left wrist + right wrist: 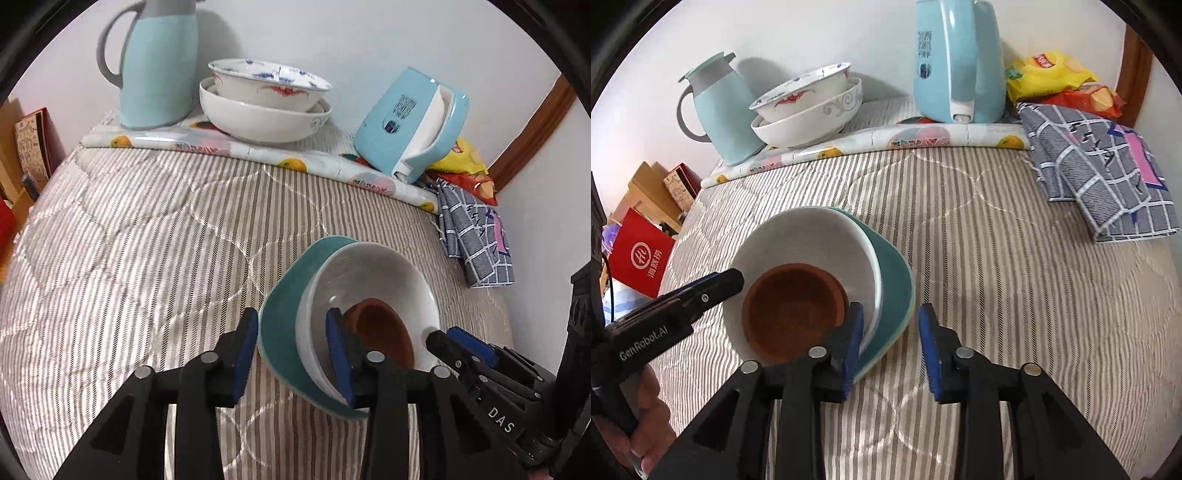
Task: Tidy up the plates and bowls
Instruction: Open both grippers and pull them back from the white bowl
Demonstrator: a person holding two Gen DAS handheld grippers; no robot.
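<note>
A nested stack is seen low in both frames, right of centre in the left wrist view and left of centre in the right wrist view. It is made up of a teal plate [280, 325] [897, 284] at the bottom, a white bowl [373, 277] [812, 236] inside it, and a small brown bowl [388, 332] [792, 310] inside that. The stack is tilted and is carried over a striped quilted bed cover [147, 236] [1015, 258].

The left claw [291, 360] is spread, with one blue pad outside the teal plate and the other inside the white bowl; whether the rims are actually pinched cannot be told. Its black tip [733, 282] is seen at the white bowl's rim in the right wrist view.

The right claw [892, 350] is also spread: its left pad is set against the inside of the white bowl's near rim, and its right pad is held apart from the plate's edge.

At the top of both frames, two larger bowls are stacked on a fruit-print cloth [236, 149] [871, 142]: a patterned bowl [269, 83] [801, 92] in a plain white bowl [264, 118] [809, 123]. A pale blue thermos jug [159, 62] [720, 107] is placed to their left and a blue kettle [410, 125] [960, 62] to their right. A checked cloth [476, 236] [1100, 173] and snack packets [465, 166] [1049, 70] are seen towards the right edge.
</note>
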